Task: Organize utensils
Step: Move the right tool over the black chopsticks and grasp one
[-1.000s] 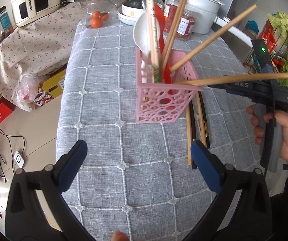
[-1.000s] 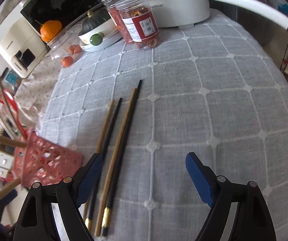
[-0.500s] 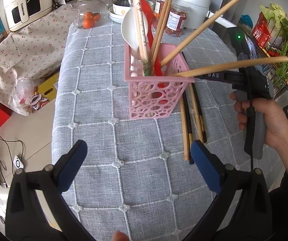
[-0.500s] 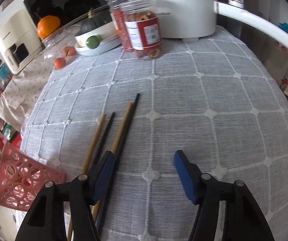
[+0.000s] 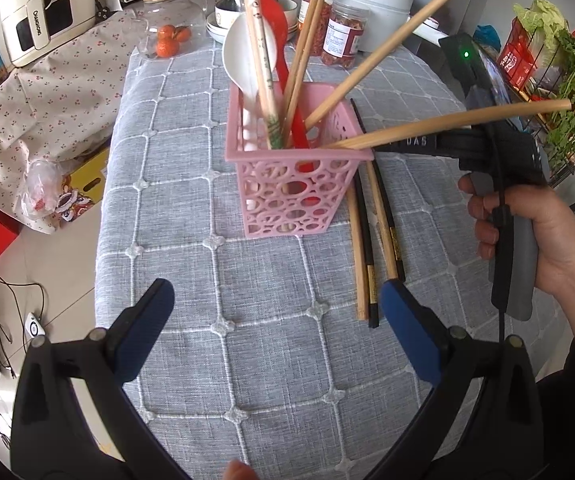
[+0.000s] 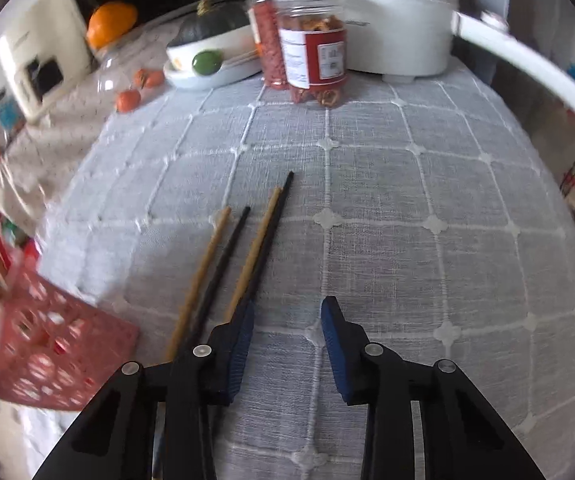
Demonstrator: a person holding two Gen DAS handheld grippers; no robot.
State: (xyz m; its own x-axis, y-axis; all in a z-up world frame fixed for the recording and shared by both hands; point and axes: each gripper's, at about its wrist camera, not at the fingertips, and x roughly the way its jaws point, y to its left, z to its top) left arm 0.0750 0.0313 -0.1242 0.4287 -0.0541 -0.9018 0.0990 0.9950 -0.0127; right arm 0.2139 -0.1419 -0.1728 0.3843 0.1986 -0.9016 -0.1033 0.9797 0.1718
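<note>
We are partway through collecting the loose wooden and black chopsticks (image 6: pixel 247 256) lying on the grey checked tablecloth (image 6: pixel 407 200) just beside the pink perforated plastic basket (image 5: pixel 291 184). Our right gripper (image 6: pixel 287 344) is closing with only cloth between its pads, the chopsticks just left of them; our left gripper (image 5: pixel 275 328) hangs wide open, empty. Next we must shift left to straddle one.

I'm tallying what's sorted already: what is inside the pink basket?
In the pink basket stand a white spoon, a red utensil and several wooden chopsticks. Their lower ends are mostly hidden by the wall.
</note>
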